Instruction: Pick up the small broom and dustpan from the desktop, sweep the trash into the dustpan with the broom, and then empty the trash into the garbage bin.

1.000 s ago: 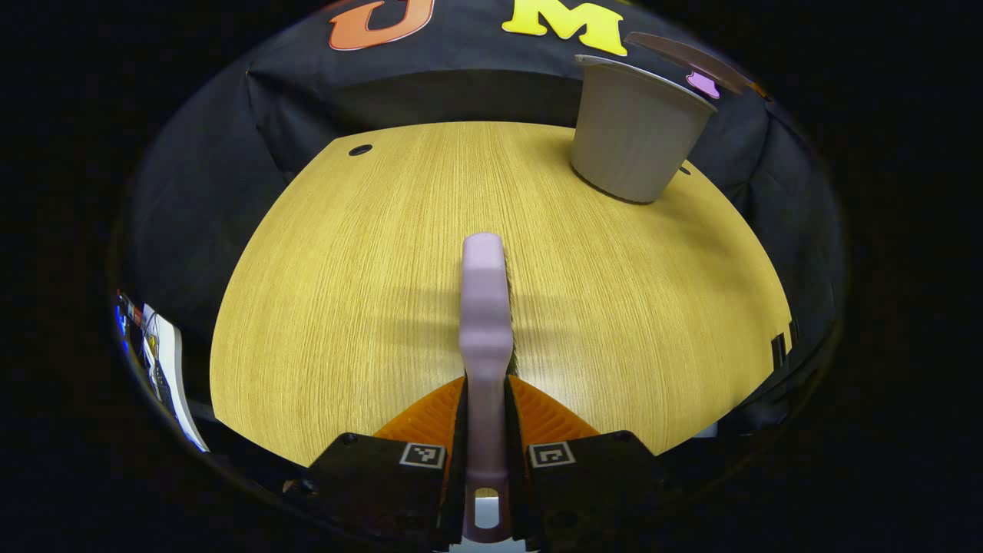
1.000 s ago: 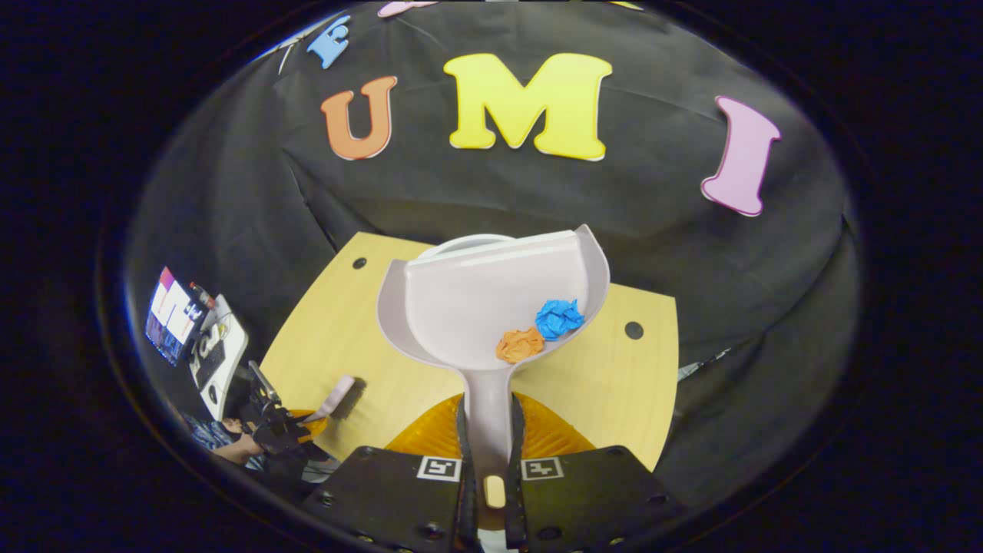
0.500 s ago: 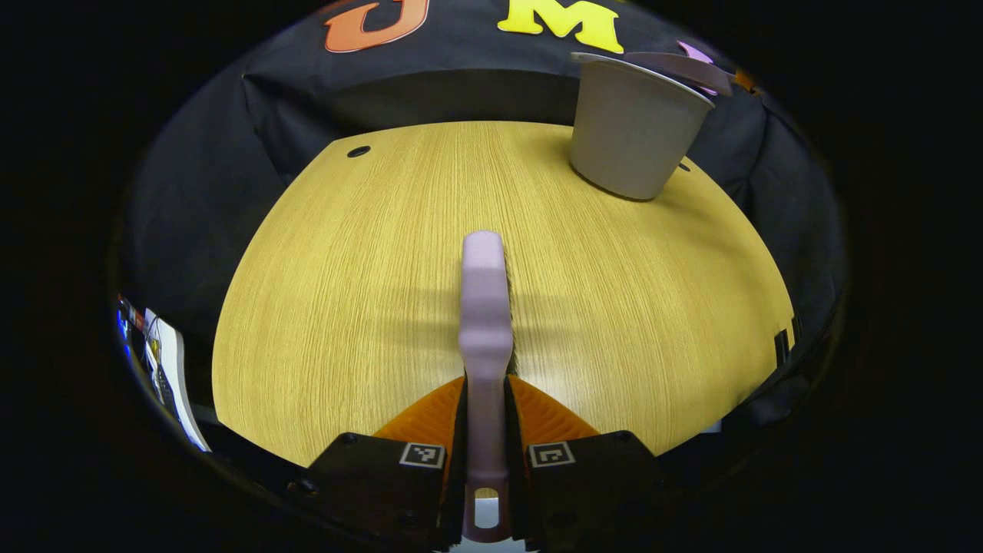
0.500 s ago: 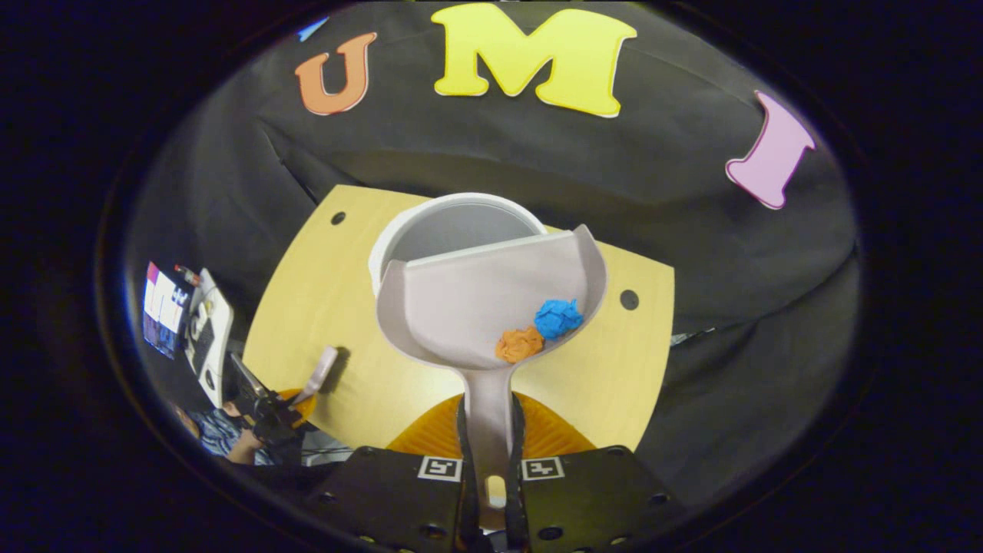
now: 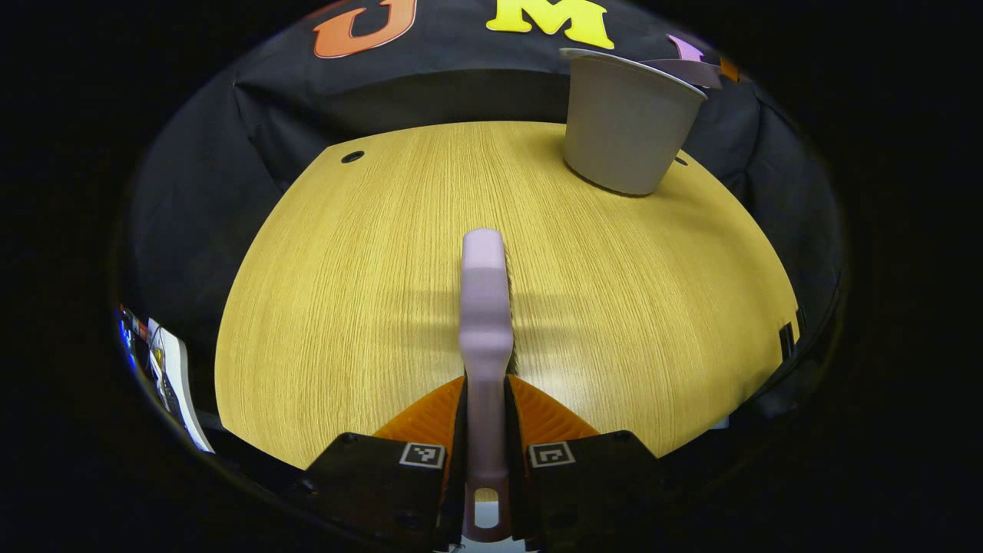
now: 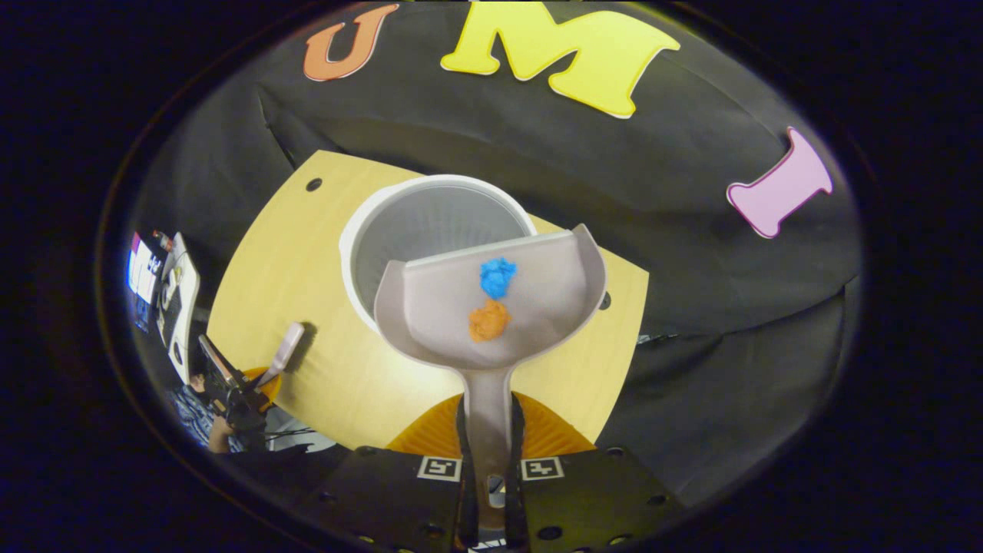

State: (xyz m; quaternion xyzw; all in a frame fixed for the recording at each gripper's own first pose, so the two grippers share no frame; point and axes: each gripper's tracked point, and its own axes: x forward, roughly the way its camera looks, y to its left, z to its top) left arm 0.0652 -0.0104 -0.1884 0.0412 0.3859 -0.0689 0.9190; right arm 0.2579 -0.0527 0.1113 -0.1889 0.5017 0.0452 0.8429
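Since the earlier frame the blue wad (image 6: 498, 276) and orange wad (image 6: 489, 320) have slid toward the dustpan (image 6: 491, 307) lip, at twelve o'clock above the garbage bin (image 6: 430, 223). Light, rigid plastic is judged best held by its handle, where the right gripper (image 6: 489, 468) is clamped; the broom (image 5: 485, 307) is pinched by the left gripper (image 5: 485, 468).

The left claw (image 5: 485, 461) has its two fingers closed tight on the handle of the broom (image 5: 484, 307), held low and level, pointing straight ahead. The right claw (image 6: 488, 468) is raised high and angled downward, both fingers clamped on the stem of the dustpan (image 6: 491, 307). In the right gripper view, the left claw (image 6: 249, 388) sits far off at lower left, with a person's hand (image 6: 219, 438) behind it.
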